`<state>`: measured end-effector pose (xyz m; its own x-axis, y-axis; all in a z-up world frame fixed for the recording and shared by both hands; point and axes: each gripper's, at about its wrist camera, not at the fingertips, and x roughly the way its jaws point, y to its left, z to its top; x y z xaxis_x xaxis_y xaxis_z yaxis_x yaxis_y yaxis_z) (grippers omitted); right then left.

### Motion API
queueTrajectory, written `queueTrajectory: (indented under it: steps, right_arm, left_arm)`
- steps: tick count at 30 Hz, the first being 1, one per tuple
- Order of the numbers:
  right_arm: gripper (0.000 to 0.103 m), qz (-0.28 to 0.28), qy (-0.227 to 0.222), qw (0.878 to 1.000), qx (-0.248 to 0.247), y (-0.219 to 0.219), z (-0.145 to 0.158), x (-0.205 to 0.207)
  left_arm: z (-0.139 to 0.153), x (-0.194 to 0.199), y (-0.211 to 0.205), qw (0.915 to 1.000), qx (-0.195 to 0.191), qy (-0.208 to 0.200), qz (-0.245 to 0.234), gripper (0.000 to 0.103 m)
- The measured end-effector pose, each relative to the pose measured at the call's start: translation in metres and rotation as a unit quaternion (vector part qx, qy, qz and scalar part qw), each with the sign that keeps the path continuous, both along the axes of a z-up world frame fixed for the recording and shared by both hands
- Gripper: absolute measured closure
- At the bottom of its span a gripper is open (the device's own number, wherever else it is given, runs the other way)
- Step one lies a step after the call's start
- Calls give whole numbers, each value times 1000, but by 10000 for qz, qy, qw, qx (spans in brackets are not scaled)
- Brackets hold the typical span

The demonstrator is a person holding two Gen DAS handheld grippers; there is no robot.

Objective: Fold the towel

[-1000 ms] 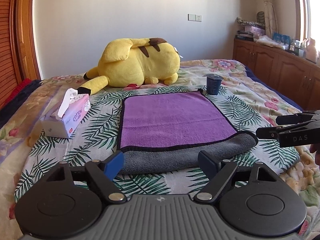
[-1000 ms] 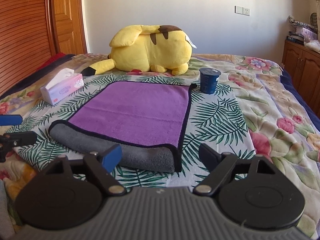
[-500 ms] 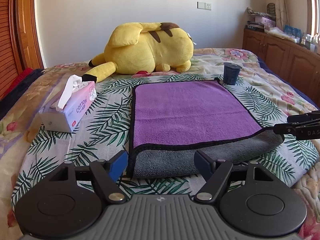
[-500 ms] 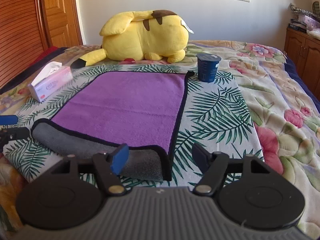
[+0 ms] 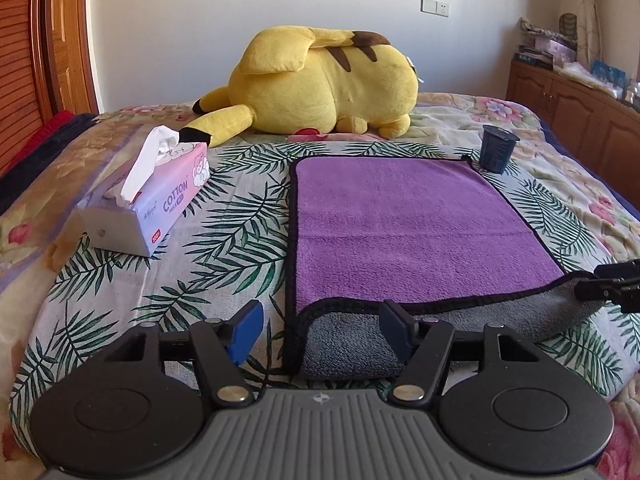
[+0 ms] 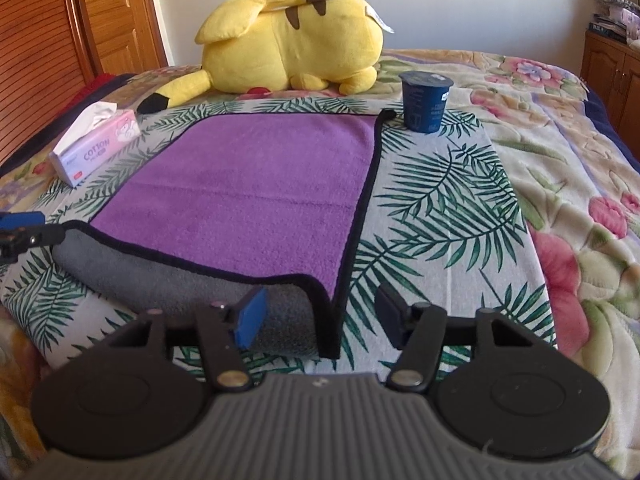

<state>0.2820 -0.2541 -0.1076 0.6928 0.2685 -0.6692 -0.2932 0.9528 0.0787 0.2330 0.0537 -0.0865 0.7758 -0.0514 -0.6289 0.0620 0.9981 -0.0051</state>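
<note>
Your left gripper [image 5: 320, 330] and right gripper [image 6: 318, 318], fingers apart, straddle the towel's [image 5: 404, 224] rolled 6 o'clock corners on the bed [image 6: 460, 216], probably to carry them toward 12.

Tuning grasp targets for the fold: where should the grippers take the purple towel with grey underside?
Grip the purple towel with grey underside at its two near corners, coming in low from the bed's near edge. That edge is already rolled up off the bedspread, so left gripper and right gripper, both open, can straddle the black-bound hem.
</note>
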Motion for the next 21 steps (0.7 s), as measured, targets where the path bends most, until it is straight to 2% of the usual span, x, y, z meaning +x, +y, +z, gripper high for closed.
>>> queueTrajectory:
  steps: [6, 10, 21]
  right_arm:
    - [45, 59, 97, 9999, 40, 0, -4, 2]
    - [46, 95, 152, 9998, 118, -1, -3, 3]
    - [61, 288, 211, 9991, 229, 1, 0, 2]
  left_arm:
    - [-5, 8, 7, 9999, -92, 113, 35, 63]
    - [-8, 8, 9, 9996, -159, 233, -4, 72]
    - [-14, 7, 5, 9992, -56, 366, -126, 93]
